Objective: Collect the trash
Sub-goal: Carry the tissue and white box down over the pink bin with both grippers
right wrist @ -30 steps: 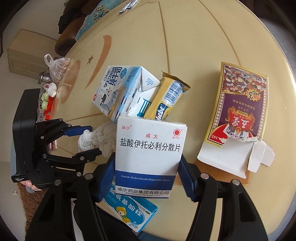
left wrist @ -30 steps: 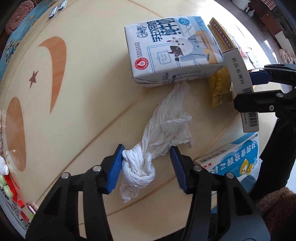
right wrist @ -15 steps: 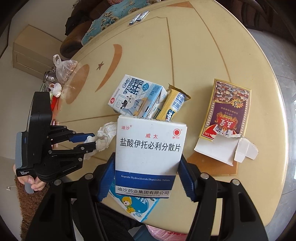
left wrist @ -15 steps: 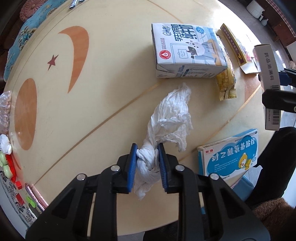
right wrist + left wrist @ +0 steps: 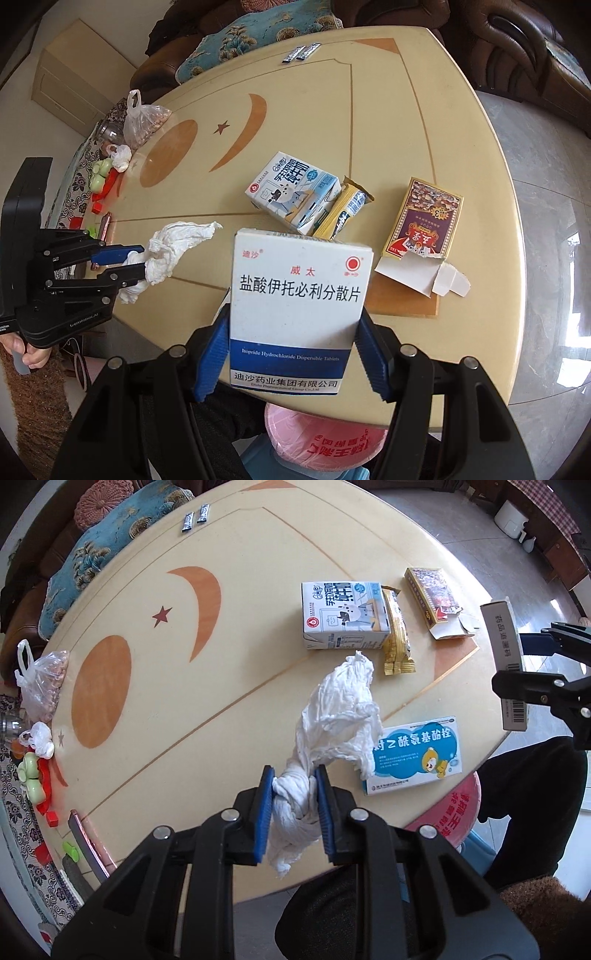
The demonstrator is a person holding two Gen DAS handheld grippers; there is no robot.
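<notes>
Over the round table (image 5: 258, 657), now seen from higher up than a second ago, both held items hang clear of the top, while the milk carton (image 5: 343, 614), blue medicine box (image 5: 413, 755) and torn card packet (image 5: 436, 602) lie below. The right hand-held gripper (image 5: 295, 350) stays clamped on the white pill box (image 5: 299, 310), upright with its printed face to the camera. The left hand-held gripper (image 5: 294, 812), open around it a second ago, now pinches the twisted white tissue (image 5: 336, 716) at its knotted end.
</notes>
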